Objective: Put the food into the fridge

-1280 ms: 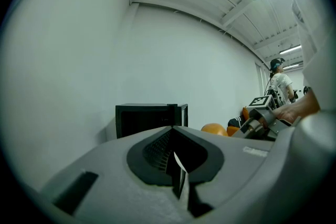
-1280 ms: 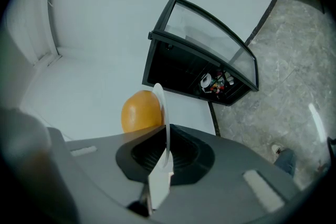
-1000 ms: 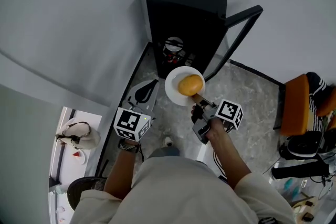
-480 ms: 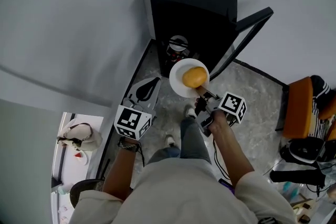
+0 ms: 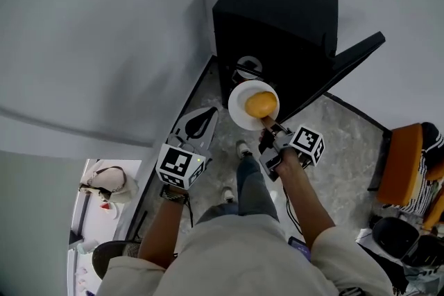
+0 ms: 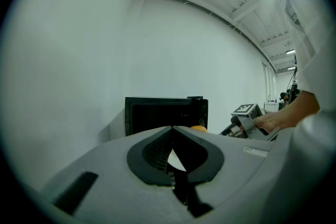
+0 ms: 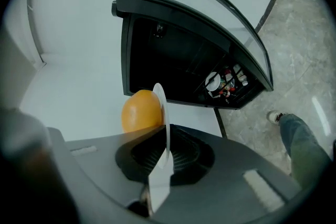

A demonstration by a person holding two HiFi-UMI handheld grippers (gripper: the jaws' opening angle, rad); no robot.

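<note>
An orange bun [image 5: 261,104] lies on a white plate [image 5: 239,111]. My right gripper [image 5: 268,125] is shut on the plate's near rim and holds it just in front of the black fridge [image 5: 277,3], whose door [image 5: 340,69] stands open to the right. In the right gripper view the plate [image 7: 160,105] is seen edge-on between the jaws of the right gripper [image 7: 165,131], the bun [image 7: 139,111] to its left and the fridge's dark inside [image 7: 173,55] beyond. My left gripper [image 5: 206,114] is lower left of the plate, shut and holding nothing. The left gripper [image 6: 172,128] faces the fridge [image 6: 165,113].
Jars and packets [image 7: 224,81] sit low inside the fridge. The person's leg and shoe [image 7: 294,136] stand on the stone floor by the door [image 7: 210,2]. An orange chair [image 5: 406,163] is at the right, and a bag [image 5: 104,180] lies beyond the wall at lower left.
The person has stepped closer to the fridge. The plate with the bun, still in the right gripper, now sits nearer the fridge opening. The left gripper keeps its place beside it.
</note>
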